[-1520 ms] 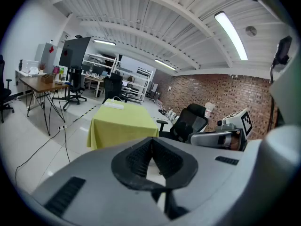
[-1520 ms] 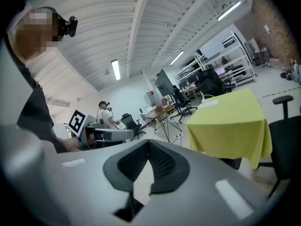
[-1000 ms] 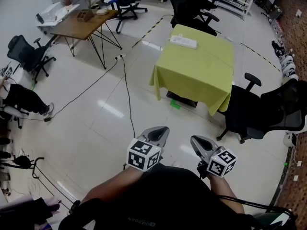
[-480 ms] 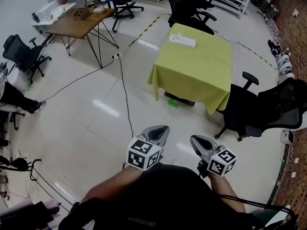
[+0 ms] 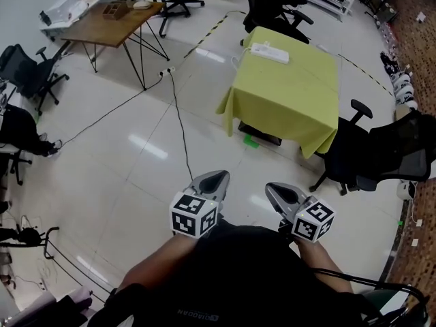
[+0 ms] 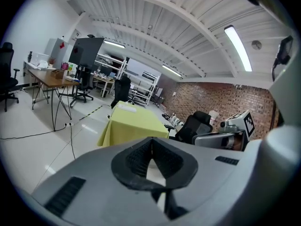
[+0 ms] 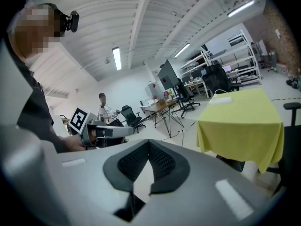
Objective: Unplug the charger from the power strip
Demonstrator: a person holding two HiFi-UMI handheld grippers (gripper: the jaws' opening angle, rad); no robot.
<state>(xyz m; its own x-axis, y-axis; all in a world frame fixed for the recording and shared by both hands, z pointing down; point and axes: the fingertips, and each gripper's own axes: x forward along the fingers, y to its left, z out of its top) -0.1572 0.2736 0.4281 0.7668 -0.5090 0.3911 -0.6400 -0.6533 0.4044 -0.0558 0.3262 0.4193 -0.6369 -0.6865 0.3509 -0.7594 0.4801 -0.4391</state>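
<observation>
While left hand-held gripper [image 5: 216,176] and right hand-held gripper [image 5: 272,188] sit shut, empty: approach power strip [image 5: 270,52] on surface [image 5: 293,104], open one early.

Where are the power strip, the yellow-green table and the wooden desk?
power strip [image 5: 270,52]: head view, middle of its white body.
yellow-green table [image 5: 289,94]: head view, bare cloth on its top.
wooden desk [image 5: 102,27]: head view, bare part of its top.
</observation>
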